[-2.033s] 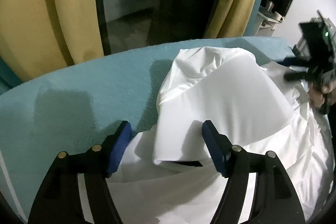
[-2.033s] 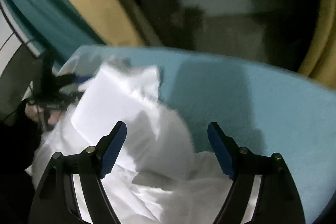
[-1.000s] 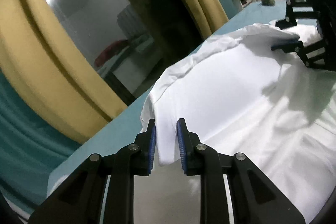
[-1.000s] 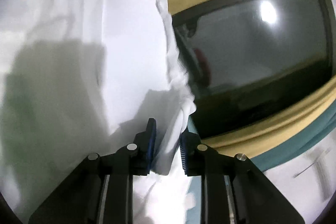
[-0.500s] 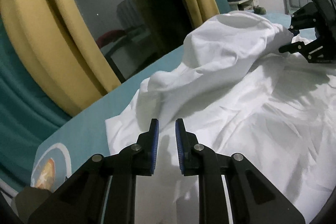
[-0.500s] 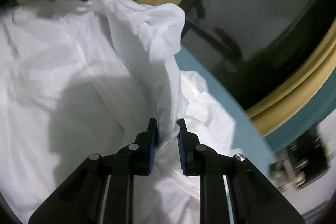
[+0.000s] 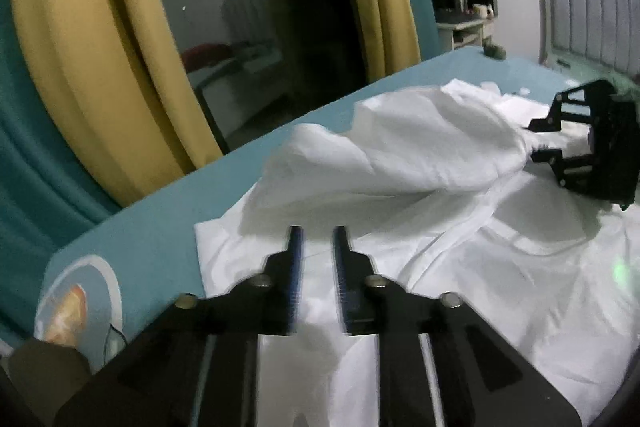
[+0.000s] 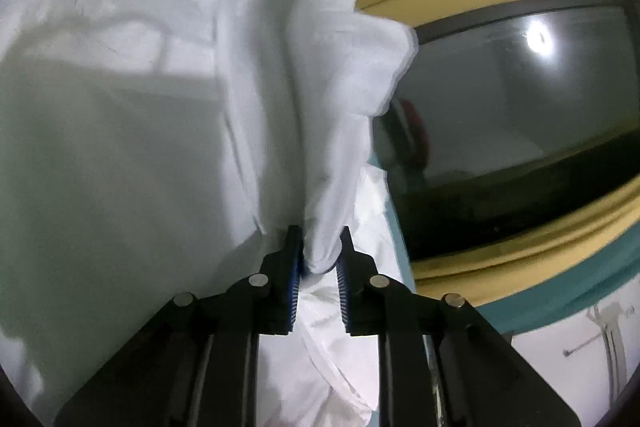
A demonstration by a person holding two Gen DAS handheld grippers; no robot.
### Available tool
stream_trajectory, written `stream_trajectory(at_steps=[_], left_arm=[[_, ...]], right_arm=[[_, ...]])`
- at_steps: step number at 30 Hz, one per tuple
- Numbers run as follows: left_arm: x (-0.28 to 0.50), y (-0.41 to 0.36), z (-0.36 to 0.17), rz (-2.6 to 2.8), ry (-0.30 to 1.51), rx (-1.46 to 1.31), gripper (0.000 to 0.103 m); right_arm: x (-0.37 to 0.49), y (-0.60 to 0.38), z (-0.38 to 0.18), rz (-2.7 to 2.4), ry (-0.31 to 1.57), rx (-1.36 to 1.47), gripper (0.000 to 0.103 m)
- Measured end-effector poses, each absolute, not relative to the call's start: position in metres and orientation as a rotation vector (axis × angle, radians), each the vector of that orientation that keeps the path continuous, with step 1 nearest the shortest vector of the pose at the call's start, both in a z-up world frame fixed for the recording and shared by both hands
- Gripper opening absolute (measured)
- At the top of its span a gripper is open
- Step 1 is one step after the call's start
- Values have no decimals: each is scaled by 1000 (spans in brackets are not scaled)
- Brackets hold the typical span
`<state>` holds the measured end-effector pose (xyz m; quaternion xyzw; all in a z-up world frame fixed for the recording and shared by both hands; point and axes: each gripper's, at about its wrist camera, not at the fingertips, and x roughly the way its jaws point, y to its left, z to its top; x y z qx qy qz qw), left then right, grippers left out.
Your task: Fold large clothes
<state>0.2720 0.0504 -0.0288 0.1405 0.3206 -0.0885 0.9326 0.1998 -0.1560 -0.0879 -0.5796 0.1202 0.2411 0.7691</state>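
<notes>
Now we see our big white garment point(image 7: 460, 251) lying crumpled on the teal bed point(image 7: 160, 227), beside the yellow curtains point(image 7: 80, 47). Our left gripper point(image 7: 317, 247) hovers over the near edge, its jaws opening with nothing pinched between them. Our right gripper point(image 8: 318, 255) pinches a bunched fold of the white cloth, lifting it off the bed.

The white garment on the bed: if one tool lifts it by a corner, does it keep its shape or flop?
Probably flops: the white garment sags in soft creased folds between its bunched edge in the right tool and the bed. It looks thin and light. The left tool is opening, nothing between.
</notes>
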Motion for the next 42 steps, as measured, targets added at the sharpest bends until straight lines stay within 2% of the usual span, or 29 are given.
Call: stream_trajectory(at_steps=[2,5,7,9,13,17,22,23,25,26,30,33,39,42], left_arm=[[270,56,-25,-176,643,256,39],[272,62,-20,-179,625,203,40],[276,63,-19,-179,617,176,45],[281,61,-24,-200,631,159,53],[301,50,-52,-224,748,169,53],[307,36,-77,-244,827,177,53],[298,37,-76,-248,831,138,54],[296,39,-75,-244,832,129,53],[291,42,-72,-241,825,115,54],[288,43,-69,-238,816,115,54],[284,47,-54,-235,766,100,54],[289,40,-46,-237,736,92,54],[312,2,-46,-275,711,118,54],[327,-19,-65,-312,814,136,54]], right_arm=[[202,-167,-82,506,292,-1237,29],[217,-180,-67,481,343,-1203,43],[226,-191,-50,494,418,-1094,47],[233,-206,-21,554,505,-872,47],[221,-198,15,758,556,-529,48],[229,-141,13,901,573,-484,48],[276,-77,-5,924,613,-447,48],[284,-70,-12,943,667,-444,47],[301,-77,-25,1004,824,-407,40],[297,-78,-34,1036,889,-417,40],[258,-111,-42,1161,913,-386,40],[230,-135,-39,1119,915,-434,46],[204,-181,-22,1018,866,-419,46],[194,-215,-9,881,807,-402,47]])
